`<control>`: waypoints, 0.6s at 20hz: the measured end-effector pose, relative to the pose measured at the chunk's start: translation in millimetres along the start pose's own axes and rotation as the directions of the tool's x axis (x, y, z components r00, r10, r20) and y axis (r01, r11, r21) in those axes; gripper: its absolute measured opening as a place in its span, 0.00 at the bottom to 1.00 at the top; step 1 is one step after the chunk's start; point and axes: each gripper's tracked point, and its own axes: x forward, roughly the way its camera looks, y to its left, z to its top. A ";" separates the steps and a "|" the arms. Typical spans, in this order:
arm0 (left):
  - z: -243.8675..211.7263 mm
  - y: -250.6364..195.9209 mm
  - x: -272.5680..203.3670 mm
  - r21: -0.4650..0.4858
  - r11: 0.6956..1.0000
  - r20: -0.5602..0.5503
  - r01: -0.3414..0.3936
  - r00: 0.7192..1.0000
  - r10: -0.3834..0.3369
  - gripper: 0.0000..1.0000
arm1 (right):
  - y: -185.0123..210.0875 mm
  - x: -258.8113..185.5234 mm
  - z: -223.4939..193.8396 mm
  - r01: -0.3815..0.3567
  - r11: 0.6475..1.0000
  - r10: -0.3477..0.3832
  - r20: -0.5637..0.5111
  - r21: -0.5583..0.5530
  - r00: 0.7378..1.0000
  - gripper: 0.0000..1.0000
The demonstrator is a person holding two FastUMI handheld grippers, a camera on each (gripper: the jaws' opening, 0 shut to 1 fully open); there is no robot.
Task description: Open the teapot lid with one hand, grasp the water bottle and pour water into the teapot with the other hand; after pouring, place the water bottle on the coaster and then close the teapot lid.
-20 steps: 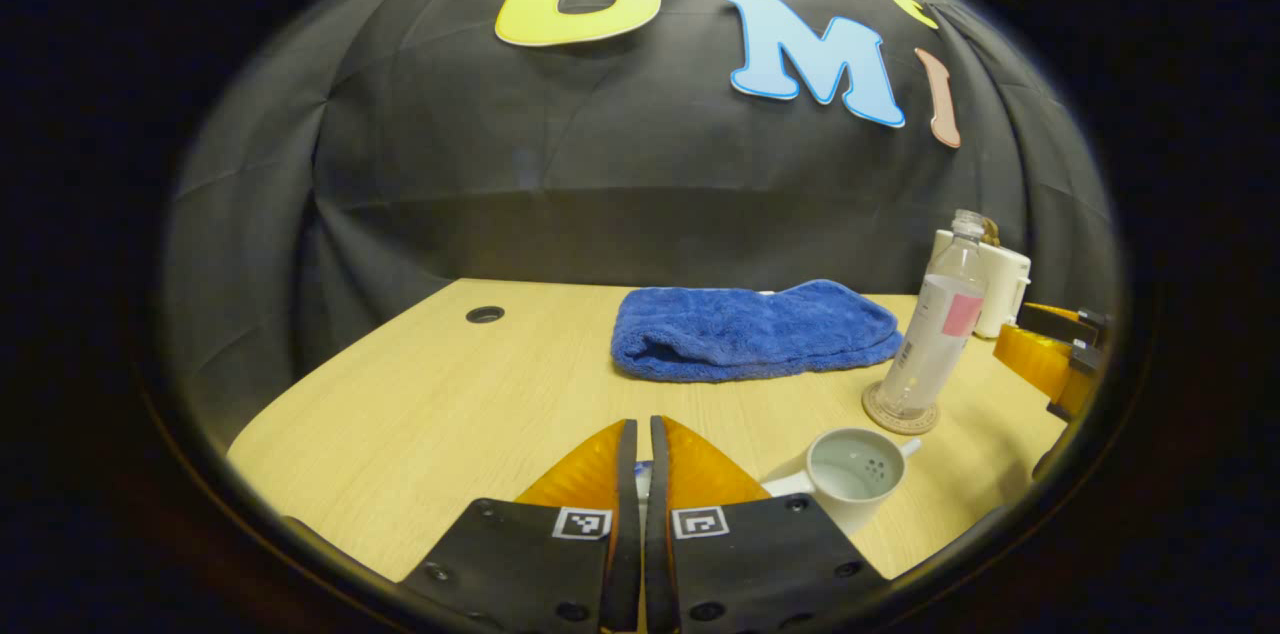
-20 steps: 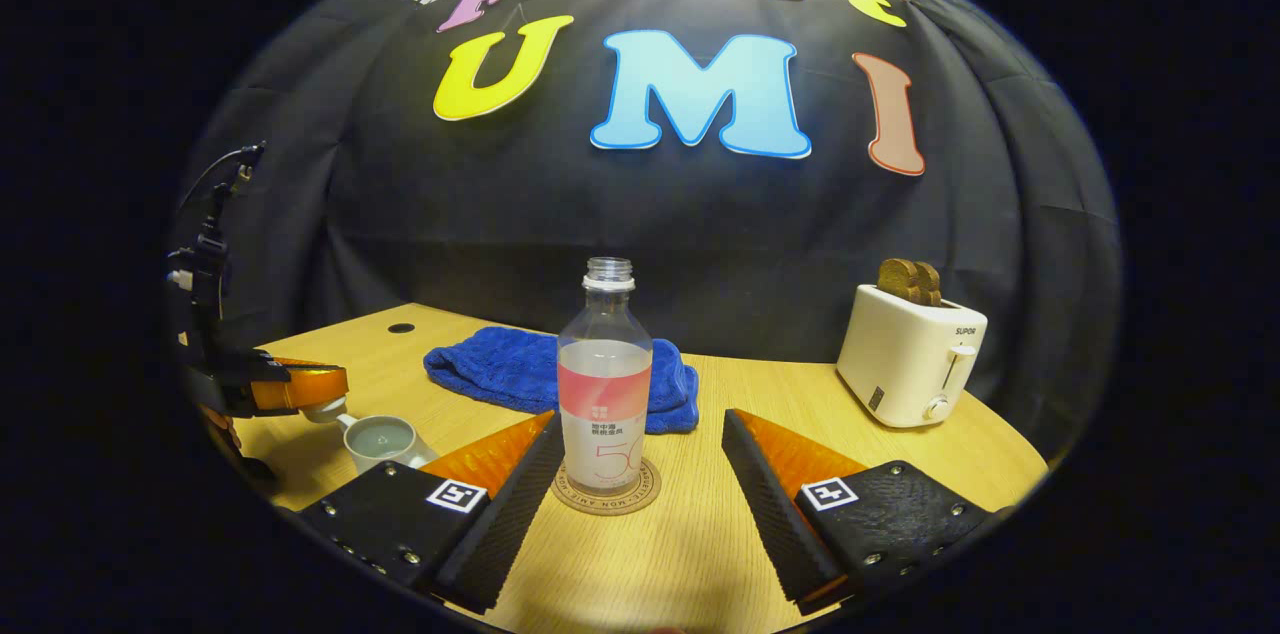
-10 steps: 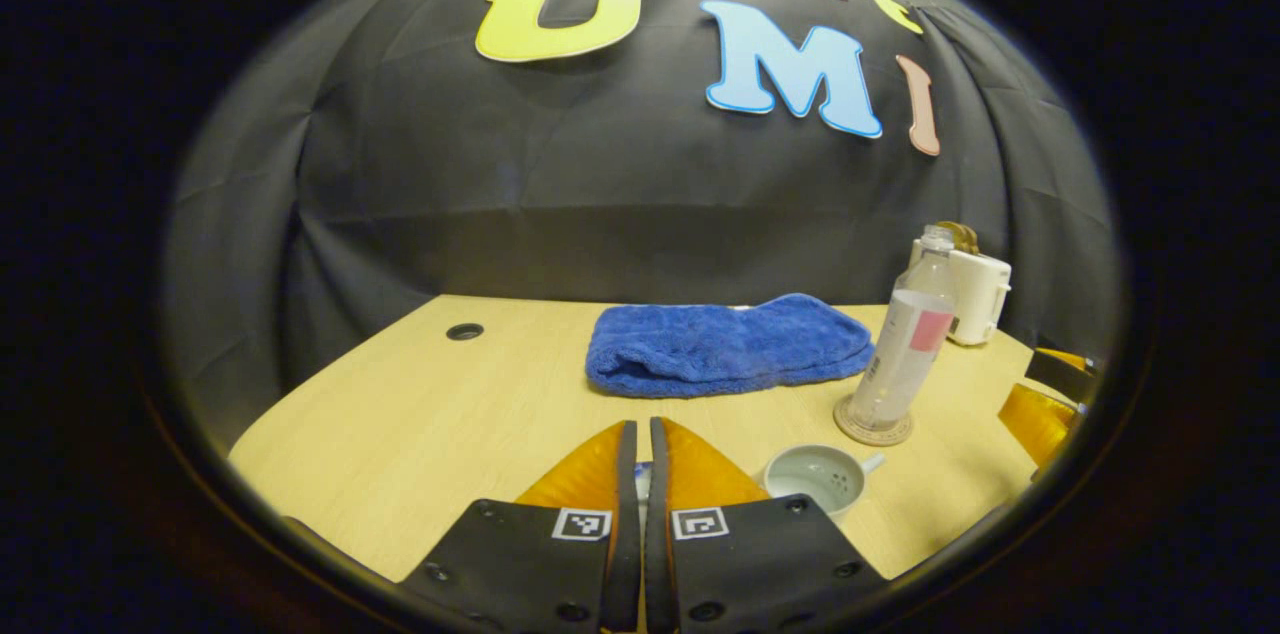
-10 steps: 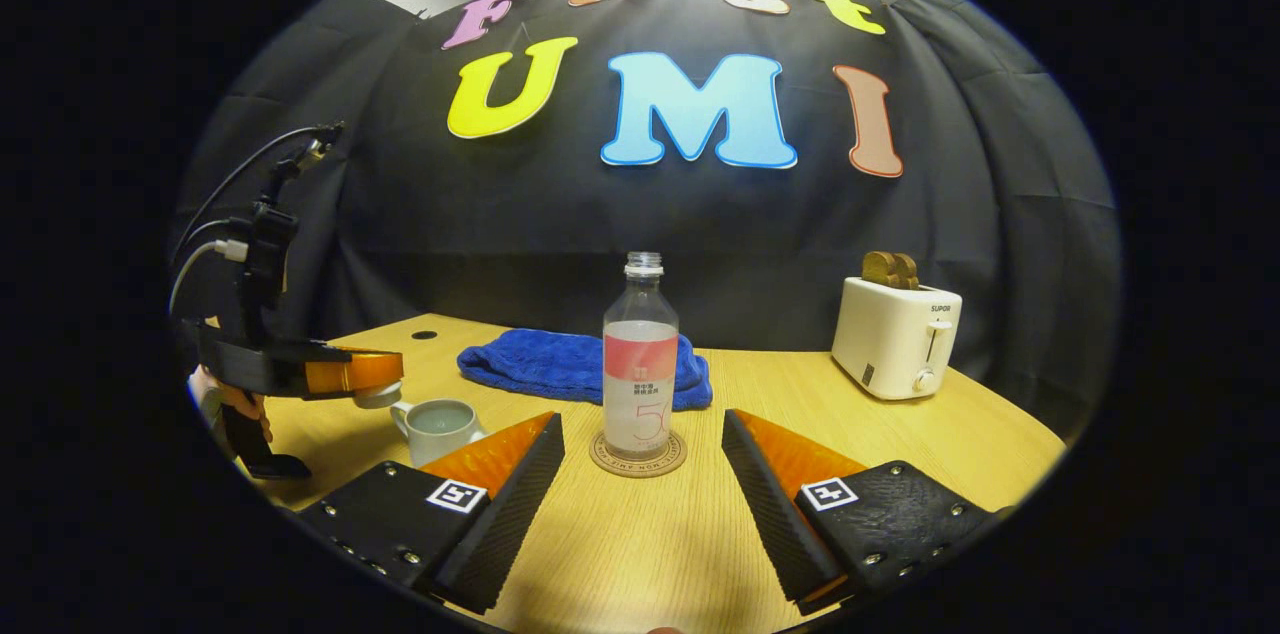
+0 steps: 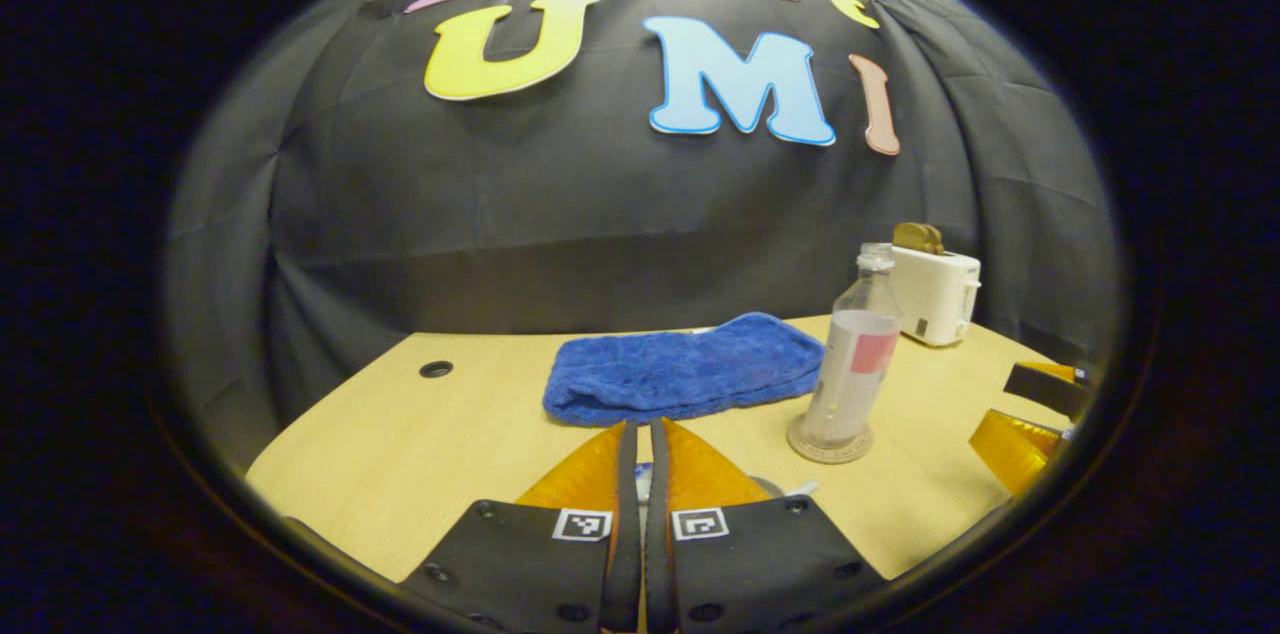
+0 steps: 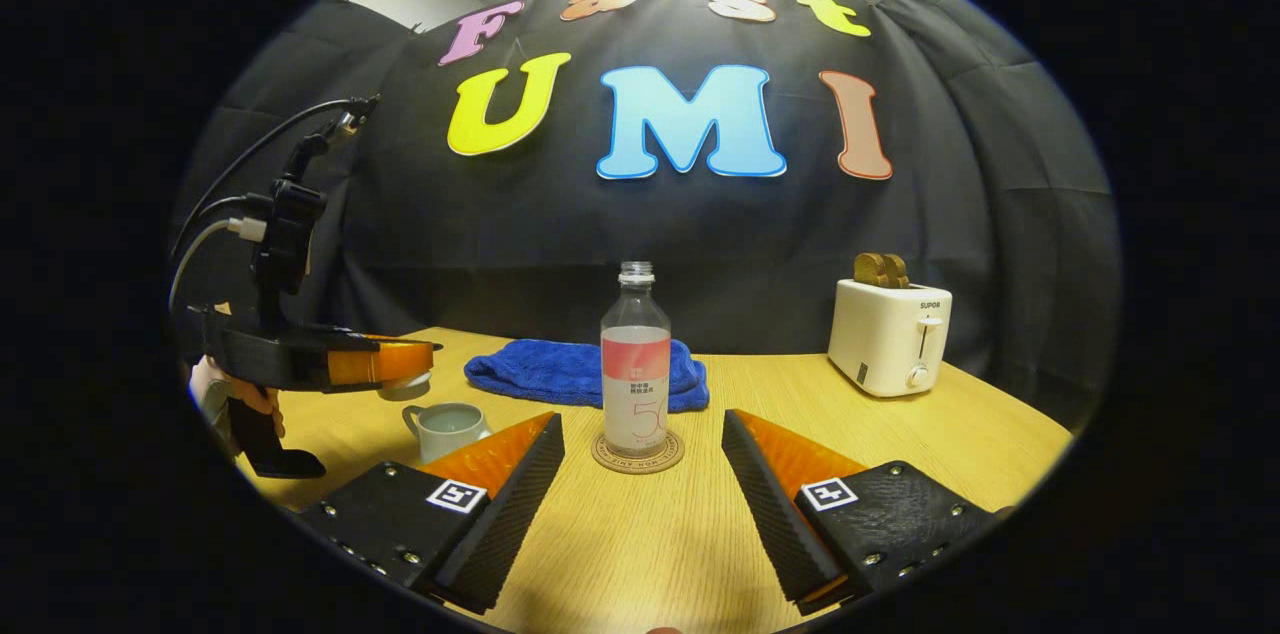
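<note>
The left gripper (image 6: 405, 366) grips the lid (image 6: 404, 384) above the open teapot (image 6: 447, 427). The bottle (image 6: 635, 374) stands on its coaster (image 6: 637, 453), so the right gripper (image 6: 640, 459) hangs spread, free.

Pale matt wood-grain surface (image 6: 650, 534); fluffy blue terry towel (image 6: 560, 372); clear glossy plastic water bottle (image 6: 636, 359); smooth white plastic toaster (image 6: 888, 334) at three o'clock; glazed ceramic teapot (image 6: 445, 426).
</note>
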 end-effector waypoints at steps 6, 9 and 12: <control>-14.1 -30.1 12.5 0.024 0.999 -0.038 0.045 0.998 -0.044 0.09 | -11.8 -2.4 -3.3 0.005 1.000 -0.005 0.000 0.020 1.000 0.99; -15.4 -33.8 13.8 0.036 0.999 -0.039 0.039 0.999 -0.038 0.09 | -14.7 -2.8 -4.3 0.006 1.000 -0.006 0.000 0.025 1.000 0.98; -16.3 -37.1 16.0 0.036 0.999 -0.037 0.037 0.999 -0.036 0.09 | -16.5 -2.0 -6.0 0.012 1.000 -0.012 -0.001 0.015 1.000 0.98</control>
